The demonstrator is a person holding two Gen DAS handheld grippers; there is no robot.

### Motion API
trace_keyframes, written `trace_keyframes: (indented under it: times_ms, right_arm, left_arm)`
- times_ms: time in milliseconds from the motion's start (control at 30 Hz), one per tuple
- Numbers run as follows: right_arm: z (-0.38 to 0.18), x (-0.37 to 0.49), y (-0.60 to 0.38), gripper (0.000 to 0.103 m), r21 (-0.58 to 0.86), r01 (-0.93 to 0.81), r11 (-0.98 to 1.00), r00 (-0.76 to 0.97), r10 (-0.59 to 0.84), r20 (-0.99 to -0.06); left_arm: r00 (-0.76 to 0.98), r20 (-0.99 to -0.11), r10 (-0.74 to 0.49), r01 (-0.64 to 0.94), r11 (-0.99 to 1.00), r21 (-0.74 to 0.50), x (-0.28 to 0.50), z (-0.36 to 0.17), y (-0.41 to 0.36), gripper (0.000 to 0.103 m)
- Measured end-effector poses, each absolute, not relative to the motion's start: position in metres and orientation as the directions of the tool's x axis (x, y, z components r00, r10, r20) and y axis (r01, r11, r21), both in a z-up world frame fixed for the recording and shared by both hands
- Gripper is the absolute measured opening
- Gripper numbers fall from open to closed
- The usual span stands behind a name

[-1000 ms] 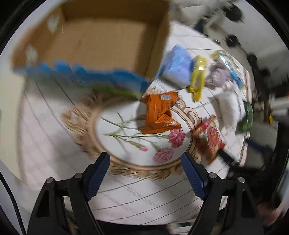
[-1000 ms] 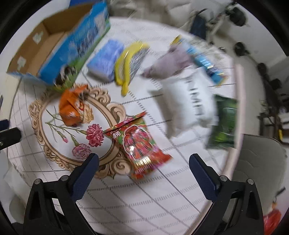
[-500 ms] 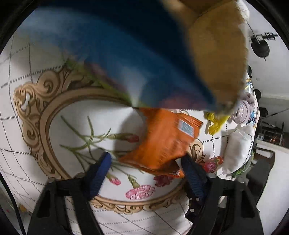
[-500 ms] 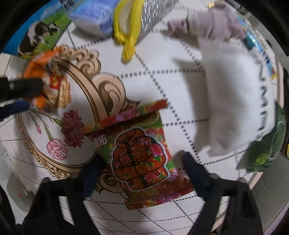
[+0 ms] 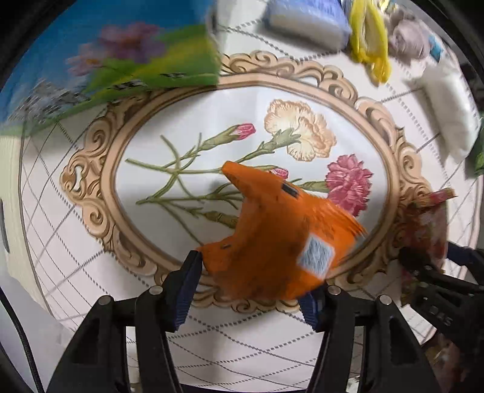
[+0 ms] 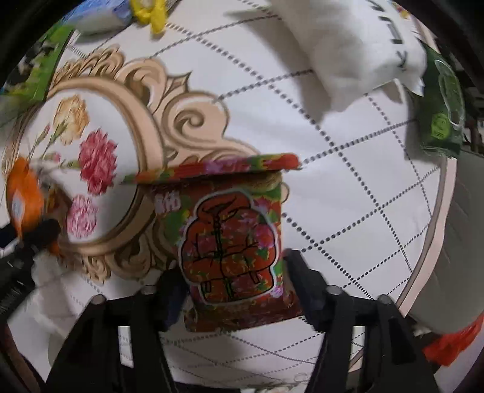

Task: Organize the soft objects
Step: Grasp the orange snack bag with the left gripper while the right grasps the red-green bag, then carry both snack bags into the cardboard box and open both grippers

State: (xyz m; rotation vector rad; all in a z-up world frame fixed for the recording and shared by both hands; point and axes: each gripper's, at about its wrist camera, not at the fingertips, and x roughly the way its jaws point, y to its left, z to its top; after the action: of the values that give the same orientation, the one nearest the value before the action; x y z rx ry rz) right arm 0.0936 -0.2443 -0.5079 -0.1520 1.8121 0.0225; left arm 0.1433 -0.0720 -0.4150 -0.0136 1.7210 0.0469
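My left gripper (image 5: 251, 287) is shut on an orange snack packet (image 5: 278, 235) and holds it over the flower print of the white tablecloth (image 5: 90, 248). My right gripper (image 6: 233, 290) is shut on a red flowered snack bag (image 6: 230, 241). The orange packet also shows in the right wrist view (image 6: 24, 199) at the far left. The right gripper with its red bag shows in the left wrist view (image 5: 426, 235) at the right edge.
A blue and green cardboard box (image 5: 115, 57) stands at the back left. A blue packet (image 5: 308, 15), a yellow bag (image 5: 369, 45), a grey cloth (image 5: 408, 39), a white pillow (image 6: 354, 45) and a green packet (image 6: 444, 105) lie along the far and right side.
Both grippers came down over their packets and closed on them. The orange packet is off its old spot below the box. The red bag now sits between the right fingers.
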Motion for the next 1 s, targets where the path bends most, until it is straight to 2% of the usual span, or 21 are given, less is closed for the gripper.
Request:
trace_keyframes:
  times_ms: [100, 133, 167, 300, 367, 467, 600, 733, 800, 833, 933, 1000]
  right_arm:
    - [-0.524, 0.079, -0.253, 0.065, -0.059, -0.050, 0.997, -0.229, -0.069, -0.971]
    - [-0.532, 0.084, -0.255, 0.053, -0.047, -0.036, 0.998, -0.230, -0.054, -0.972]
    - [-0.531, 0.083, -0.258, 0.050, -0.047, -0.030, 0.998, -0.232, -0.053, -0.971]
    - [-0.519, 0.061, -0.253, 0.047, -0.054, -0.040, 0.998, -0.190, -0.060, -0.980]
    - [-0.497, 0.052, -0.245, 0.047, -0.033, -0.051, 0.998, -0.140, -0.040, -0.989]
    - [-0.445, 0.039, -0.228, 0.047, -0.007, -0.072, 0.997, -0.007, -0.008, -1.000]
    - [-0.369, 0.034, -0.210, 0.047, 0.012, -0.106, 0.994, 0.143, 0.028, -0.989]
    - [-0.323, 0.054, -0.176, 0.047, 0.048, -0.122, 0.991, 0.211, 0.073, -0.975]
    - [-0.317, 0.062, -0.164, 0.047, 0.045, -0.114, 0.992, 0.231, 0.071, -0.970]
    - [-0.309, 0.078, -0.152, 0.047, 0.047, -0.101, 0.994, 0.228, 0.069, -0.971]
    - [-0.327, 0.080, -0.162, 0.047, 0.071, -0.044, 0.997, 0.178, 0.078, -0.981]
    - [-0.331, 0.087, -0.159, 0.047, 0.062, -0.018, 0.998, 0.128, 0.064, -0.990]
  left_arm:
    - [-0.129, -0.991, 0.022, -0.035, 0.999, 0.026, 0.151, -0.420, -0.079, 0.052]
    - [-0.121, -0.993, 0.009, -0.043, 0.999, 0.014, 0.153, -0.418, -0.079, 0.049]
    - [-0.113, -0.994, 0.001, -0.046, 0.999, 0.006, 0.153, -0.414, -0.080, 0.046]
    - [-0.046, -0.999, 0.009, -0.036, 0.999, 0.010, 0.142, -0.365, -0.077, 0.040]
    - [0.013, -1.000, 0.002, -0.044, 0.999, 0.002, 0.137, -0.328, -0.070, 0.039]
    - [0.135, -0.991, -0.004, -0.053, 0.999, -0.011, 0.143, -0.257, -0.055, 0.028]
    - [0.271, -0.962, -0.039, -0.058, 0.997, -0.057, 0.173, -0.184, -0.013, 0.028]
    - [0.287, -0.954, -0.080, -0.041, 0.995, -0.096, 0.208, -0.168, 0.032, 0.028]
    - [0.268, -0.959, -0.098, -0.018, 0.994, -0.106, 0.218, -0.176, 0.044, 0.028]
    - [0.232, -0.966, -0.116, -0.004, 0.993, -0.120, 0.221, -0.183, 0.052, 0.033]
    - [0.084, -0.975, -0.207, -0.008, 0.978, -0.208, 0.212, -0.216, 0.085, 0.057]
    - [-0.027, -0.966, -0.256, -0.070, 0.965, -0.254, 0.204, -0.255, 0.096, 0.061]
